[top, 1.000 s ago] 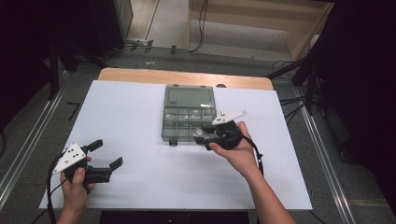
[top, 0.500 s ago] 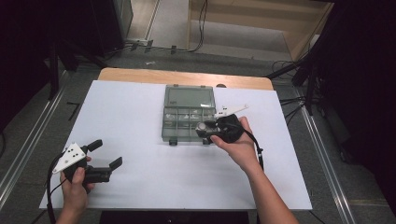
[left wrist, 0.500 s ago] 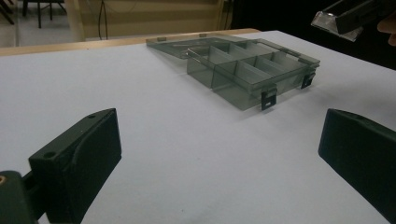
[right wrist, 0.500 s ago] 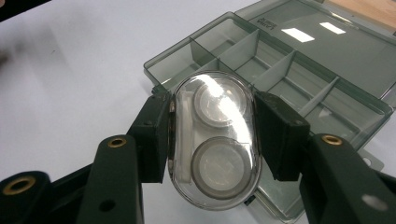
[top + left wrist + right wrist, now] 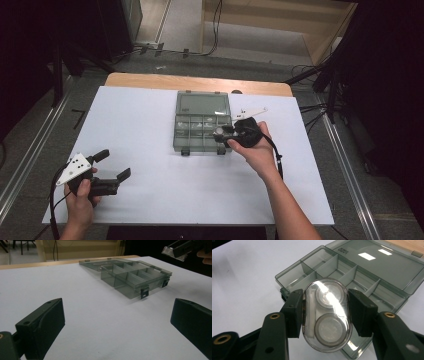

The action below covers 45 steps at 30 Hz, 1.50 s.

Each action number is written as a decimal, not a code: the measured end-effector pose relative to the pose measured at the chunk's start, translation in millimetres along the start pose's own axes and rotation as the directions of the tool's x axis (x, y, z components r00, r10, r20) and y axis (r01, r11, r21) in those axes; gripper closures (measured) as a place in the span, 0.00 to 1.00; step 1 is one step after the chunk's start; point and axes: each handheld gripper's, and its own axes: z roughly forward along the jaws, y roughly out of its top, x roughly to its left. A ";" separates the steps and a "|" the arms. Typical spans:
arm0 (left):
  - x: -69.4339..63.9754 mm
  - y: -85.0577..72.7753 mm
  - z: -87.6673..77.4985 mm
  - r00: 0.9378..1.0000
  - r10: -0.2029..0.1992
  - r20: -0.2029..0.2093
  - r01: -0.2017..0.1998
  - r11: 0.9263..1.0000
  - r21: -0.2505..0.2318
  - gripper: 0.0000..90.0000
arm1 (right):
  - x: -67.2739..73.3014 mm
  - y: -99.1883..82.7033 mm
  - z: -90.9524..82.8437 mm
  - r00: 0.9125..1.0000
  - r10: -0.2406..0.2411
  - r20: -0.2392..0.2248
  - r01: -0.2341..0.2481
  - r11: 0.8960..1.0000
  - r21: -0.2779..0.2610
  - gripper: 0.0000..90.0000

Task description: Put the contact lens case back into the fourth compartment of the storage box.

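The right hand-held gripper (image 5: pixel 325 315) is clenched on a small clear blister pack (image 5: pixel 327 315) with two round coin cells inside, one above the other. The pads press on the two long sides of the pack, near its middle. The pack looks very light and rather stiff, but its plastic shell is smooth and glossy, so I judge it can slip or turn between the pads if the squeeze is weak; a too strong squeeze could dent the thin shell. The long flat sides, where it is taken now, seem the best place to hold it, because the rounded ends give little surface.

The landmark is the grey compartment box (image 5: pixel 202 125), which lies open on the white tabletop (image 5: pixel 150 200) with its lid folded flat behind it. In the high view the right hand-held gripper (image 5: pixel 220 135) hangs over the right front part of the box, and the pack is above the front row of compartments, not yet inside any one.

The left hand-held gripper (image 5: pixel 112 167) rests well apart from the box, toward the near left corner, with its jaws released and nothing between them.
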 end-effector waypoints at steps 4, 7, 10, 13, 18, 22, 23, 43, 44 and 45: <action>0.1 0.0 0.0 1.000 0.000 0.000 0.000 1.000 0.001 0.00 | -3.9 2.5 1.5 1.000 0.005 0.013 -0.005 1.000 -0.002 0.52; 0.3 0.0 -0.1 1.000 -0.002 -0.001 0.002 1.000 0.001 0.00 | -6.2 5.2 3.1 1.000 0.008 0.024 -0.009 1.000 0.004 0.52; 1.1 0.1 -0.8 1.000 -0.004 0.001 0.004 1.000 -0.004 0.00 | -9.4 7.8 4.6 0.999 0.012 0.036 -0.012 1.000 0.008 0.52; 1.7 0.3 -1.4 1.000 -0.009 0.000 0.009 1.000 -0.008 0.00 | -13.4 9.8 6.2 0.999 0.019 0.043 -0.020 1.000 0.006 0.52; 1.5 0.4 -1.0 1.000 -0.010 0.005 0.010 1.000 -0.010 0.00 | -21.0 11.0 7.9 0.998 0.041 0.048 -0.041 0.999 -0.001 0.52; 1.0 0.7 -0.5 1.000 -0.007 0.005 0.007 1.000 -0.004 0.00 | -26.0 11.8 9.9 0.997 0.053 0.052 -0.053 0.999 0.002 0.52; 0.9 0.8 -0.4 1.000 -0.006 0.004 0.006 1.000 -0.005 0.00 | -26.9 12.0 10.1 0.997 0.058 0.055 -0.058 0.998 0.002 0.52; 1.2 0.9 -0.3 1.000 -0.009 0.007 0.009 1.000 -0.009 0.00 | -50.9 22.0 26.9 0.991 0.111 0.076 -0.112 0.994 0.010 0.52; 1.0 1.0 -0.3 1.000 -0.008 0.007 0.008 1.000 -0.009 0.00 | -52.6 22.0 28.6 0.990 0.115 0.075 -0.116 0.993 0.012 0.52; 0.9 1.0 -0.3 1.000 -0.008 0.007 0.008 1.000 -0.010 0.00 | -54.0 22.1 30.3 0.990 0.122 0.077 -0.124 0.992 0.017 0.52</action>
